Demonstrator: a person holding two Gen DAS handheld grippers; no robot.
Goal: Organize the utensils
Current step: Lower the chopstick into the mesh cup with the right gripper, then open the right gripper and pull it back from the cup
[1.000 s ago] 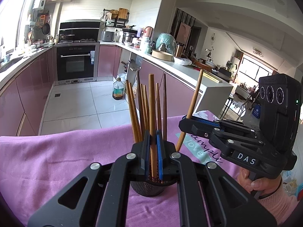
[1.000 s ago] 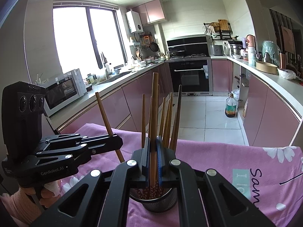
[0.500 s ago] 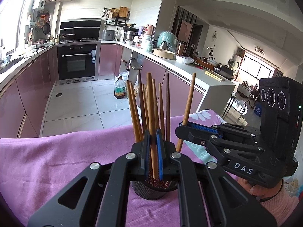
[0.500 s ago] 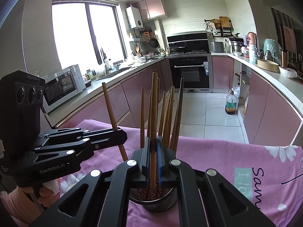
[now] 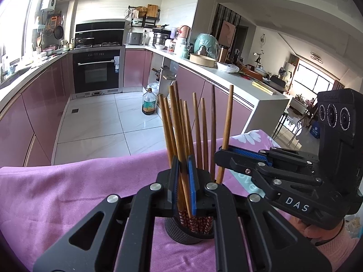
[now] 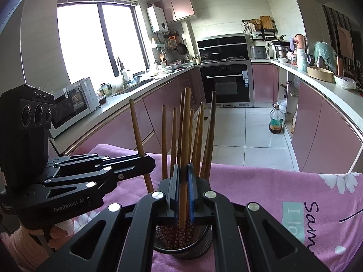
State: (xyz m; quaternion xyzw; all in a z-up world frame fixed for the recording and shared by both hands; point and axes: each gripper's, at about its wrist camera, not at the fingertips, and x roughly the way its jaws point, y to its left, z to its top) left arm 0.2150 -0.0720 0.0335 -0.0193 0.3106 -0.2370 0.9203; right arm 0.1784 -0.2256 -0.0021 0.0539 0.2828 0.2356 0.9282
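Chopsticks (image 5: 199,133) stand bunched in the black mesh holder (image 5: 189,232) on the pink tablecloth (image 5: 68,195), and I have one more in each claw. My left gripper (image 5: 183,182) is clamped on a chopstick (image 5: 175,122) whose lower end sits inside the cup. My right gripper (image 6: 184,189) is clamped on another (image 6: 185,136), tip just over the rim. From the right wrist view I think that tip has entered the cup, though the fingers hide it. The risk I see is crowding: both claws sit close over one narrow opening, so either could knock the other's stick, splay the bunch, or tip the light holder. Releasing while a stick leans could send it onto the cloth.
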